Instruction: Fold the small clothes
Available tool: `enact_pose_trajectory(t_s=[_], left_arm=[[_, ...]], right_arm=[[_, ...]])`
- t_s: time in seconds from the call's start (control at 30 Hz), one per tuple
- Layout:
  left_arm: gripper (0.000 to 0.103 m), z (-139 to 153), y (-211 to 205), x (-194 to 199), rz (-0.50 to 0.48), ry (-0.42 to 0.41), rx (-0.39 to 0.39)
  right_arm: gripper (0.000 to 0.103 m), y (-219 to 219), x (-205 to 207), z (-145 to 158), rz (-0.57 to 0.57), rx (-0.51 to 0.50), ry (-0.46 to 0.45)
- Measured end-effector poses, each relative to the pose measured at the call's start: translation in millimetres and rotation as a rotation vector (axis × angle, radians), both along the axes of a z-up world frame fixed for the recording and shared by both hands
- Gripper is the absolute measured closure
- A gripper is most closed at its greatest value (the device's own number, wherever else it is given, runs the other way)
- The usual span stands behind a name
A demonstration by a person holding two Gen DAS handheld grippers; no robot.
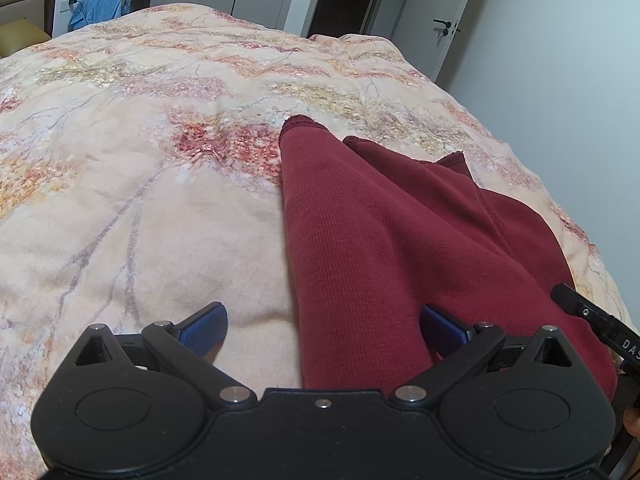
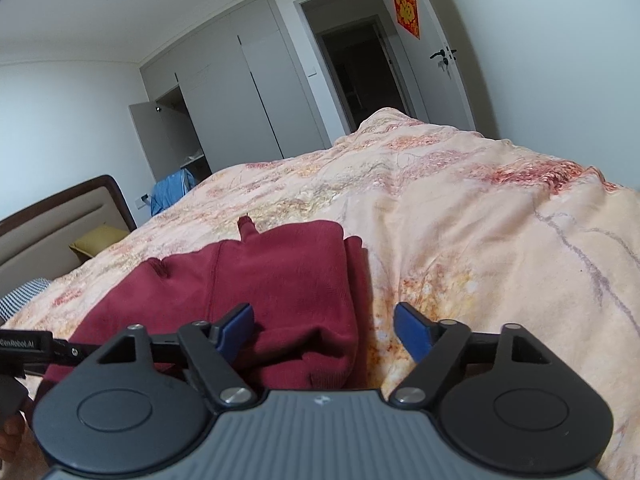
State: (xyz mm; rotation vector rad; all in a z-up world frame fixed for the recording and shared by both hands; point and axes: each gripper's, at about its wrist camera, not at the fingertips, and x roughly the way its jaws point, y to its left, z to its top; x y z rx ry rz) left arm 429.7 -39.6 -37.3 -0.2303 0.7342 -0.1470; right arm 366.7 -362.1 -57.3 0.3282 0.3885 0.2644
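From the left wrist, the left hand-held gripper (image 1: pixel 324 330) is seen spread wide over the bed (image 1: pixel 140 200), nothing held; the dark red garment (image 1: pixel 380 232) is laid on the floral blanket, its left edge running between the blue fingers (image 1: pixel 204 330). From the right wrist, the right hand-held gripper (image 2: pixel 324 330) is also spread wide and empty, the garment (image 2: pixel 280 280) lying partly folded beneath its left finger, bare blanket (image 2: pixel 480 240) under the other.
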Motion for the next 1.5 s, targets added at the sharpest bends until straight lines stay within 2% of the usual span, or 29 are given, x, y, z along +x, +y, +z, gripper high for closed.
enact_pose_trajectory(t_s=[0.2,0.27,0.4,0.47,0.63,0.77,0.93,1.07,1.13,1.2,1.27,1.4,1.5], left_arm=[[0.001,8,1,2,-0.024,-0.002,0.014],[0.001,15,3,3,-0.053,-0.018,0.029],[0.001,20,4,10,-0.132,0.013,0.040],[0.001,18,7,14,-0.164,0.032,0.006],[0.000,2,17,26,-0.167,0.086,-0.075],[0.000,1,15,32,-0.178,0.104,-0.075],[0.001,1,16,39,-0.183,0.133,-0.091],[0.010,8,11,38,-0.180,0.140,-0.082],[0.019,12,8,38,-0.180,0.149,-0.090],[0.020,18,5,37,-0.198,0.139,-0.094],[0.016,22,7,36,-0.194,0.126,-0.107],[0.013,24,25,33,-0.154,0.099,-0.183],[0.016,18,46,33,-0.112,0.117,-0.276]], right_arm=[[0.053,5,-2,0,0.035,-0.022,-0.014],[0.056,4,-3,0,0.036,-0.021,-0.019],[0.061,1,-3,-1,0.036,-0.004,-0.023],[0.061,-1,-4,-2,0.037,0.010,-0.024],[0.060,-7,-3,-4,0.043,0.043,-0.014],[0.056,-10,-1,-6,0.044,0.058,0.000],[0.057,-10,-1,-6,0.045,0.058,0.002],[0.061,-6,-1,-5,0.048,0.046,-0.001],[0.061,-5,-1,-4,0.046,0.036,0.000],[0.061,-4,-1,-4,0.044,0.033,0.002],[0.060,-3,-1,-4,0.044,0.034,0.004],[0.059,-3,-1,-4,0.044,0.035,0.005],[0.057,-4,1,-5,0.042,0.040,0.010]])
